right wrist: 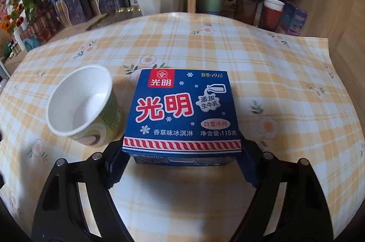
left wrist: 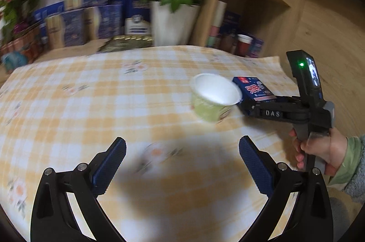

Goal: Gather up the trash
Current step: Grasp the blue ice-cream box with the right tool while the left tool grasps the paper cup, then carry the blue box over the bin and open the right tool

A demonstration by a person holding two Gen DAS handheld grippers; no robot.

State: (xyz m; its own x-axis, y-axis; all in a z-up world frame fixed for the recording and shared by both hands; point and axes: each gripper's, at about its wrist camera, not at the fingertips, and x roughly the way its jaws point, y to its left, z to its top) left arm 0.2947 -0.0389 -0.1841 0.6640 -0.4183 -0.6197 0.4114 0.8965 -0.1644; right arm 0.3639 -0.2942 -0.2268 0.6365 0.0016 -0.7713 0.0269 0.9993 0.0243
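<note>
Right wrist view: right gripper [right wrist: 182, 164] clamped across blue ice-cream box [right wrist: 182, 114], pads on both side walls. Left gripper [left wrist: 182, 162] wide open, holding nothing; tilted empty paper cup [left wrist: 214, 97] dead ahead, just beside box on checked tablecloth [left wrist: 91, 93]. Left nearer cup.

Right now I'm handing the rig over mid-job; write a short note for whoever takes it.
Right gripper: shut on the blue box, fingers at both sides of its near end; whether it is lifted off the table cannot be told.
Left gripper: open, empty, above the checked tablecloth.
Cup: empty, tilted, just left of the box, not gripped.
Done: box gripped.
Left: take the cup, probably with the left gripper, and bin both. No bin is in view.
</note>
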